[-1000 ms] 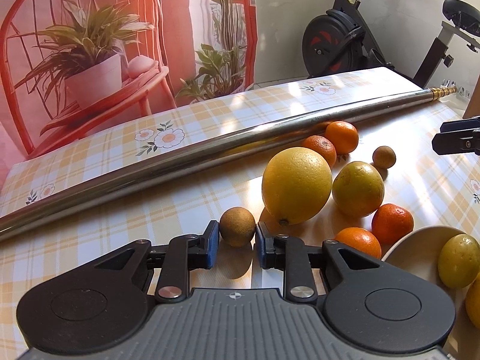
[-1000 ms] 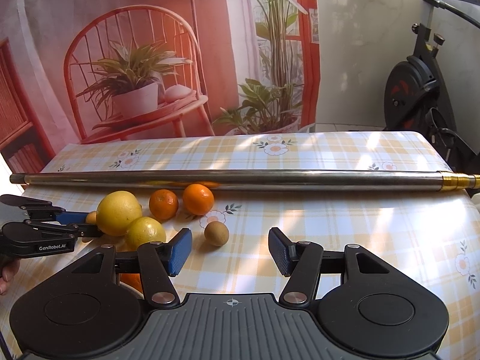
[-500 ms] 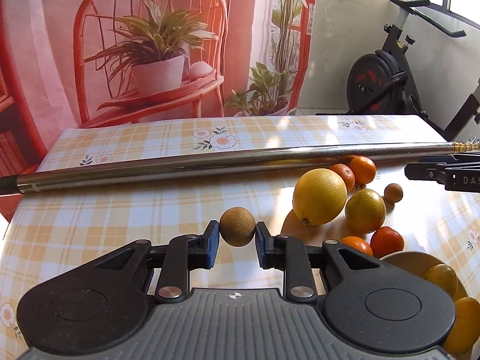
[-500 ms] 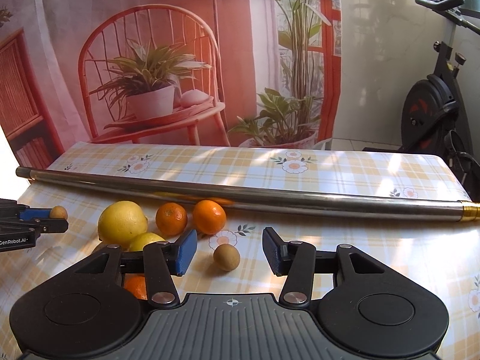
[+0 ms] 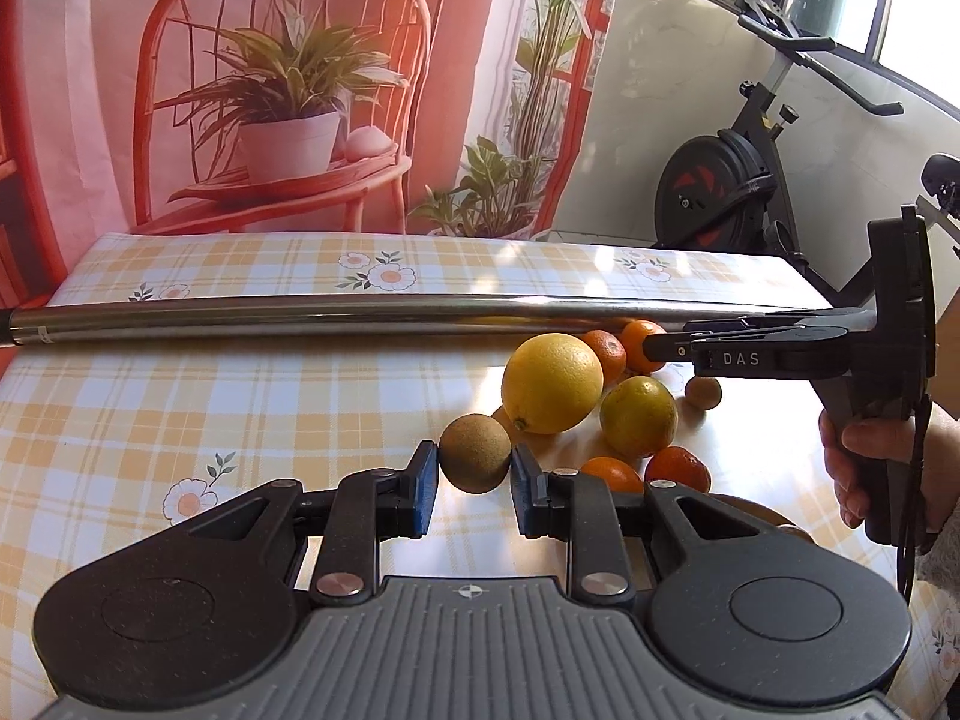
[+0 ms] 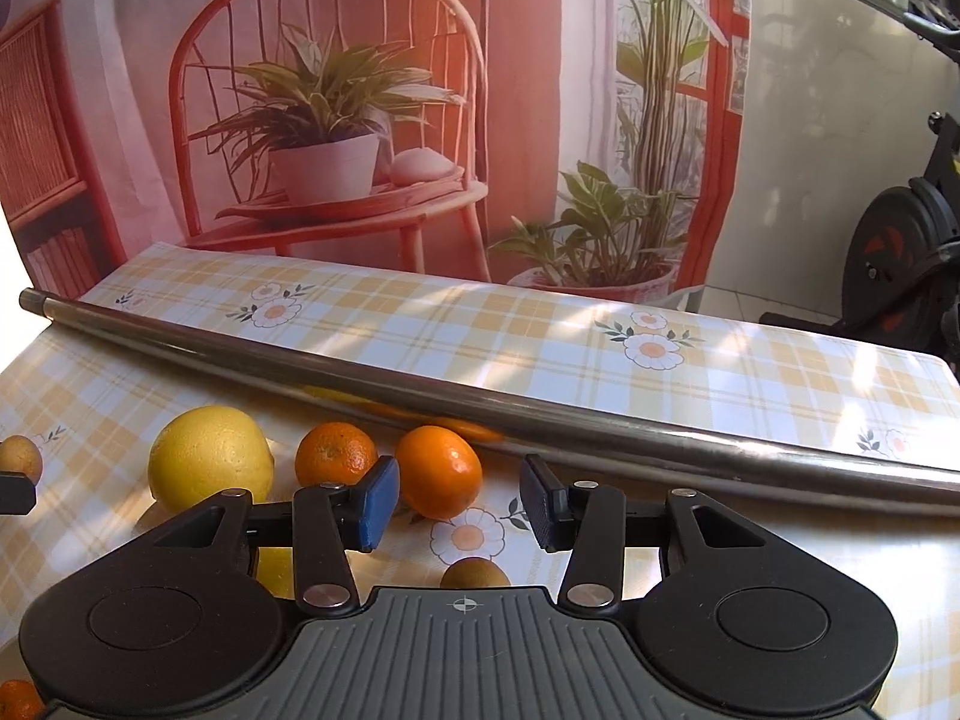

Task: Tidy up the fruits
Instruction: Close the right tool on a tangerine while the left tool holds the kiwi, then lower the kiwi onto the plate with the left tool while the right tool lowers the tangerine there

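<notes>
Gripping brown fruit [image 5: 475, 453], left claw [image 5: 468, 483]; right claw [image 6: 459, 504] spread above tangerine [image 6: 438, 471].

On the table [image 5: 180, 396] a long pole [image 5: 360, 318] lay across from left to right, behind the fruit. My left gripper [image 5: 474, 480] held a small round fruit [image 5: 475, 452] between its fingers, in front of and left of a large citrus [image 5: 552, 383]. A smaller citrus [image 5: 638, 416] sat right of that one. Two mandarins [image 6: 438, 471] lay side by side against the pole. Another small round fruit [image 6: 474, 573] lay beneath my right gripper [image 6: 459, 504], nearer me than the mandarins.
</notes>
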A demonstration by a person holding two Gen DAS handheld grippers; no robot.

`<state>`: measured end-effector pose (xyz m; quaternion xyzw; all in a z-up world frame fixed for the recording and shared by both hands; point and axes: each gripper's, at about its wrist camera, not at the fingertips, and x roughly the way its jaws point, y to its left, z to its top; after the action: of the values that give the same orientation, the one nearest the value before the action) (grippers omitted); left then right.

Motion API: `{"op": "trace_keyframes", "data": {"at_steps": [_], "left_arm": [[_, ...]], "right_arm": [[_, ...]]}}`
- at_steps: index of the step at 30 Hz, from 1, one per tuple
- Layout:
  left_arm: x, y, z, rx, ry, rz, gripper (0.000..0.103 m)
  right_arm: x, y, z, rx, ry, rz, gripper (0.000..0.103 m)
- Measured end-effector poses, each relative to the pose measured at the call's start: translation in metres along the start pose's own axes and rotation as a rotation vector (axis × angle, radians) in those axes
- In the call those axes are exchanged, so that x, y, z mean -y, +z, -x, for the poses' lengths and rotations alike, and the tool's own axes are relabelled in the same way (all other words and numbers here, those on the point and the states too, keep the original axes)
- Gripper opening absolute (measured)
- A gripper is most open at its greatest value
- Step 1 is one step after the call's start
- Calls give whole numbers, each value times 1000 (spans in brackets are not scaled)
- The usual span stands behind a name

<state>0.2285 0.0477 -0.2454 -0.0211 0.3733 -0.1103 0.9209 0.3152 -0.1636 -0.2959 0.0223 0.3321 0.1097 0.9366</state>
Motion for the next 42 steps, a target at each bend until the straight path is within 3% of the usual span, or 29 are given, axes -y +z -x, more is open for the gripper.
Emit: {"op": "trace_keyframes", "data": {"at_steps": [11, 14, 17, 29, 33, 42], "left_arm": [[3, -5, 2, -3, -9, -19, 27], [3, -6, 2, -9, -3, -22, 27], [4, -5, 5, -8, -6, -22, 27], [12, -7, 30, 20, -16, -31, 27], [17, -11, 36, -4, -41, -48, 27], [43, -29, 23, -54, -84, -162, 27]], "right_arm": [[-2, 3, -16, -25, 21, 16, 40], [-2, 4, -21, -38, 39, 9, 33], [-2, 3, -19, -36, 44, -7, 33], [3, -4, 56, 46, 101, -137, 33], [-4, -11, 85, 71, 124, -151, 33], [-24, -37, 117, 14, 177, -155, 33]]}}
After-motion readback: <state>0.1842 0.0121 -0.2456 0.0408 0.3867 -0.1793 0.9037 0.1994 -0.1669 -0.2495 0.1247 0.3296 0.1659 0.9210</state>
